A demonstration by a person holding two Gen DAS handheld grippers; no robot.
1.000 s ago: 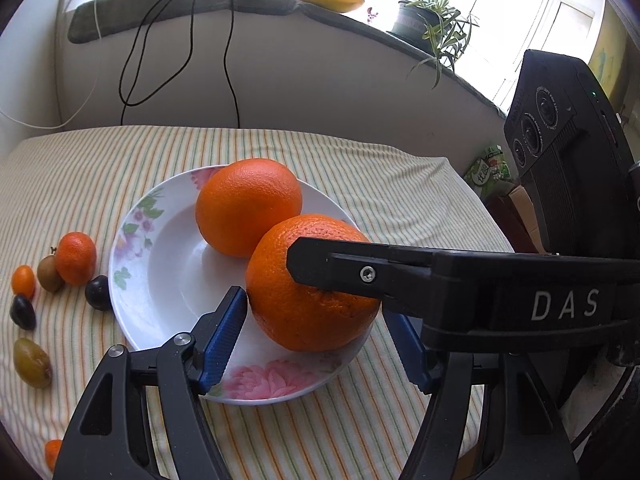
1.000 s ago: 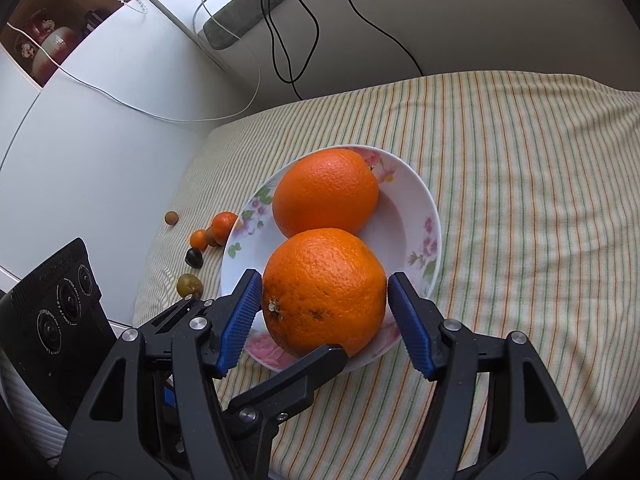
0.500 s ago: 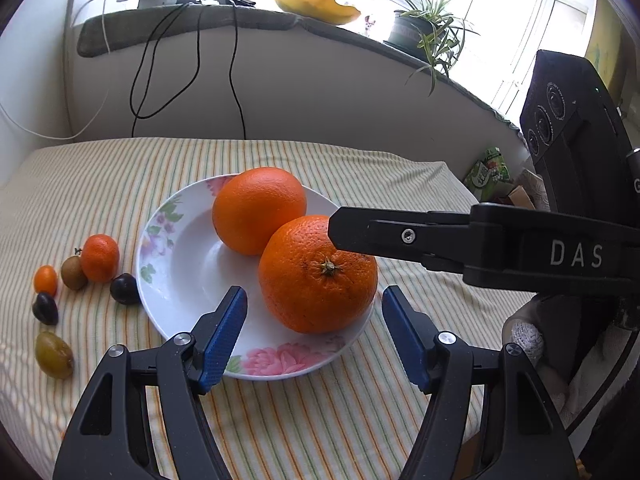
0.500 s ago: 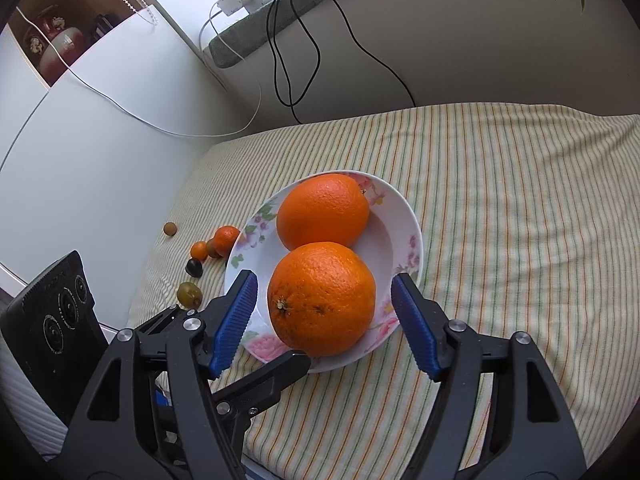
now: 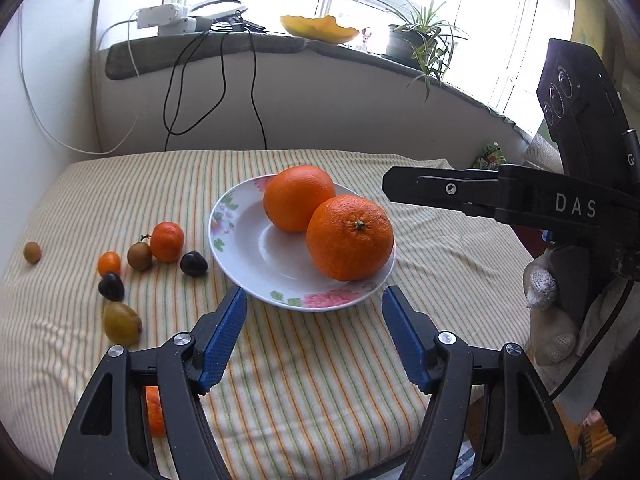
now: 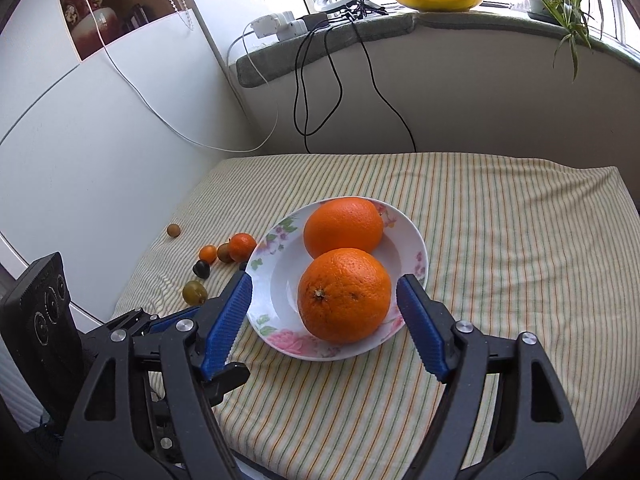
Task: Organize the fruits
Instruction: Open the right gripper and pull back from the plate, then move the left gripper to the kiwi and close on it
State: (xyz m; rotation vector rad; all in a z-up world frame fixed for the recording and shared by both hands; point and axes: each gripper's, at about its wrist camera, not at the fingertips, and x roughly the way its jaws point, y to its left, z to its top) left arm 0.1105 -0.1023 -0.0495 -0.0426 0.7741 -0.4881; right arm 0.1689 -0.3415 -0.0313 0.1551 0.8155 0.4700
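Right wrist: oranges [image 6: 344, 294] on plate [image 6: 276, 280]

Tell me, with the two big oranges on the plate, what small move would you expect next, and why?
Probably the left gripper swings toward the small fruits on the striped cloth, likely the dark one nearest the plate. Both oranges already sit on the plate, the right gripper is opening with nothing pressed between its pads, and the left one is open and empty.

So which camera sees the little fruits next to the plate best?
The left wrist view: the little fruits lie spread out and unblocked beside the plate. In the right wrist view they look smaller and bunched, and one dark fruit hides behind a tong.
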